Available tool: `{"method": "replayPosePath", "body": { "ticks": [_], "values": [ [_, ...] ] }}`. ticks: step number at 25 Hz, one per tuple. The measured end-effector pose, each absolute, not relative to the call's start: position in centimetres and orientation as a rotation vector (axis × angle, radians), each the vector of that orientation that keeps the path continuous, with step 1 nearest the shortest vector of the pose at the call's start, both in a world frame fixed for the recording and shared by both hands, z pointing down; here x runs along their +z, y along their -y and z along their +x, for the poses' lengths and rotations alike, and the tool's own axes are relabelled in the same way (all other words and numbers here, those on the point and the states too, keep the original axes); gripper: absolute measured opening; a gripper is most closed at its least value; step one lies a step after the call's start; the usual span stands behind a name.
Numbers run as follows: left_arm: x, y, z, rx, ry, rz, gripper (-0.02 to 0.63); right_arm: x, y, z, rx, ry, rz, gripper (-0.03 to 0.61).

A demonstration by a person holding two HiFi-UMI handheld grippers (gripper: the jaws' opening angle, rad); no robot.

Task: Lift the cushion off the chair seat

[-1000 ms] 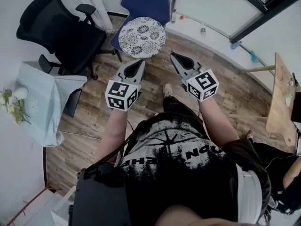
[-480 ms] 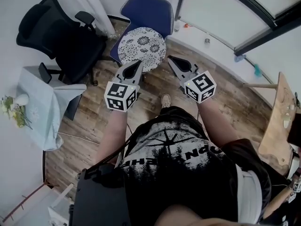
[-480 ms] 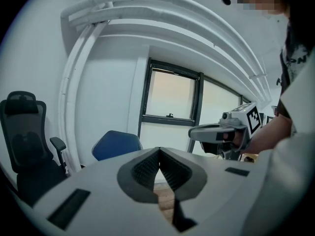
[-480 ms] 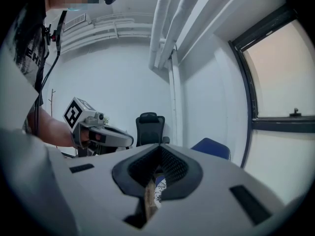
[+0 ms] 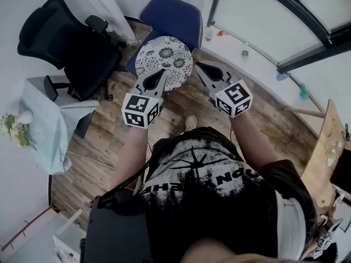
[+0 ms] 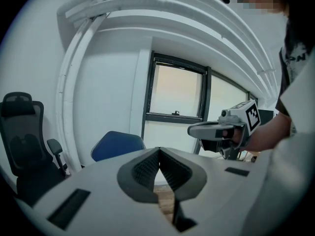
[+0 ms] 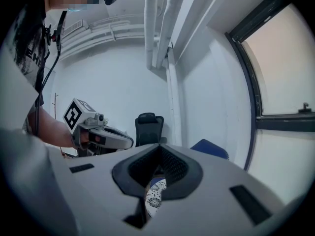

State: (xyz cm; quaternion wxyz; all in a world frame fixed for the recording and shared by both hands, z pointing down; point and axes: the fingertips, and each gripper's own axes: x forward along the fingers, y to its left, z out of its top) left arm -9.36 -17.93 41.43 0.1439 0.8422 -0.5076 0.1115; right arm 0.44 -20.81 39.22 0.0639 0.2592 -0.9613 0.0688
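Note:
A round white cushion [image 5: 166, 59] with a dark floral print lies on the seat of a blue chair [image 5: 176, 16] by the wall. My left gripper [image 5: 162, 72] hangs over the cushion's near edge in the head view, jaws shut and empty. My right gripper [image 5: 199, 65] is level with it just right of the cushion, also shut and empty. In the left gripper view the blue chair [image 6: 117, 143] shows behind the shut left gripper [image 6: 159, 150]. In the right gripper view a bit of the cushion [image 7: 153, 198] shows under the shut right gripper [image 7: 160, 148].
A black office chair [image 5: 63, 36] stands left of the blue chair. A small table with a pale cloth [image 5: 43, 120] and flowers is at the far left. A wooden table [image 5: 323, 156] edges in at the right. The floor is wood planks [image 5: 181, 98].
Both grippers have moved forward toward the blue chair. The left tip now overlaps the cushion's near edge and the right tip has drawn level beside it. Jaws stayed shut.

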Motion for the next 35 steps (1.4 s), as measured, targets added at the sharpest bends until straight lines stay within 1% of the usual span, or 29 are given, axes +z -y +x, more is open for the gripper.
{"method": "replayPosePath", "body": {
  "ticks": [16, 28, 35],
  "values": [
    [42.6, 22.7, -10.5, 0.359, 1.459, 2.411, 0.012, 40.2, 25.9, -0.7, 0.250, 2.916, 0.763, 0.018],
    [44.0, 28.6, -12.7, 0.432, 1.215, 2.534, 0.012, 41.5, 31.0, -2.0, 0.309, 2.832, 1.032, 0.018],
    [46.0, 30.8, -12.2, 0.496, 1.020, 2.599, 0.012, 44.4, 32.0, -2.5, 0.430, 2.758, 1.134, 0.020]
  ]
}}
